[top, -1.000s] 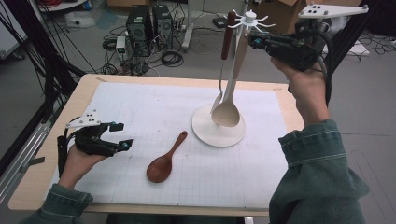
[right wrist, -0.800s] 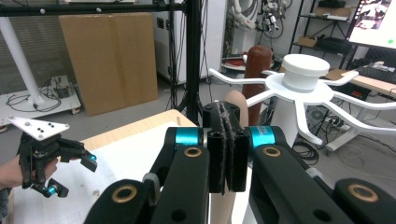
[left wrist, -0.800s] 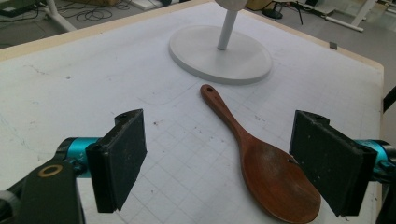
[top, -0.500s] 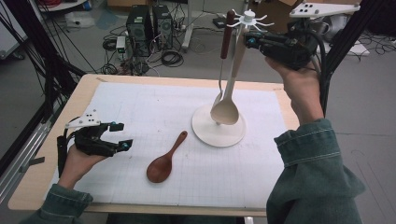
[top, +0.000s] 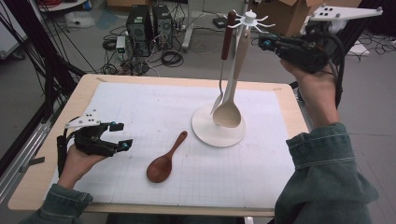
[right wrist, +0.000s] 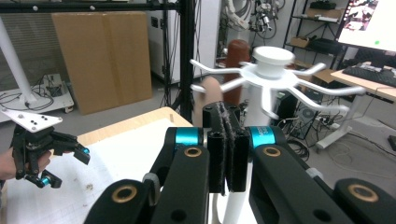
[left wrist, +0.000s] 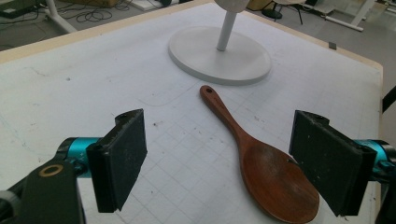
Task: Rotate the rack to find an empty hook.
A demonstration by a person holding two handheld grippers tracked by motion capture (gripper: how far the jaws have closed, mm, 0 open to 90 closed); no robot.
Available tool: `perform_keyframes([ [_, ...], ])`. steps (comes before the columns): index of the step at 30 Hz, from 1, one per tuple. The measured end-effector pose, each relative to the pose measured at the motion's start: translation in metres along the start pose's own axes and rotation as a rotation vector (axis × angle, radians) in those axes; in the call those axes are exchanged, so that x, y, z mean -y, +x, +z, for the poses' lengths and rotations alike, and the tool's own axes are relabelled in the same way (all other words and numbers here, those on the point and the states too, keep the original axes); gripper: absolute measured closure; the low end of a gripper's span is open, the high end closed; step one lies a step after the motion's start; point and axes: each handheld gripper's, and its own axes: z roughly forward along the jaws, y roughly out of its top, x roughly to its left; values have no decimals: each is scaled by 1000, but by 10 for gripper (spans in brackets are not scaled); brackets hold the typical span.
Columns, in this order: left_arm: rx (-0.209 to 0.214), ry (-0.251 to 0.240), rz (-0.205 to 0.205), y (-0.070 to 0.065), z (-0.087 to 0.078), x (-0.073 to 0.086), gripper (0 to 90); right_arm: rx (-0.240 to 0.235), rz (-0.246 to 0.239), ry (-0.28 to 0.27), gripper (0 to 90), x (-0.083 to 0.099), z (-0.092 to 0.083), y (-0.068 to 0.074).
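A dark brown wooden spoon [top: 164,161] lies on the white grid mat, bowl toward me. My left gripper [top: 122,136] rests low at the mat's left, open and empty. In the left gripper view its jaws stand wide apart with the brown spoon [left wrist: 266,163] just ahead on the right. A white rack [top: 218,127] holds a brown-handled fork [top: 227,37] and a pale wooden spoon [top: 229,115] on its hooks. My right gripper [top: 264,43] is raised beside the rack's top hooks [right wrist: 273,70], shut with nothing between its pads [right wrist: 219,144].
The grid mat [top: 140,107] covers most of the wooden table [top: 299,116]. Computer towers, cables and a cardboard box sit on the floor beyond the far edge. The person's sleeves enter from the bottom corners.
The right gripper has shifted only slightly near the rack's top. The left gripper and the brown spoon have stayed put.
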Motion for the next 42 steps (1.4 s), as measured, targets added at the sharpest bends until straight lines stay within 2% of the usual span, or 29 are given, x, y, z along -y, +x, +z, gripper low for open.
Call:
perform_keyframes([
  [6,-1,3,1,0,0,0,195,11,24,-15,896,5,-8,-13],
  [18,-2,3,2,0,-1,-1,195,17,38,-21,896,2,-8,-26],
  [23,-6,2,1,1,-1,0,195,-6,21,-25,896,-1,-3,-25],
  [33,-3,1,1,-1,0,-1,195,-33,2,-16,896,-5,4,-14],
  [42,-8,2,4,-1,-1,-1,195,-53,-1,-14,896,-5,15,-7],
])
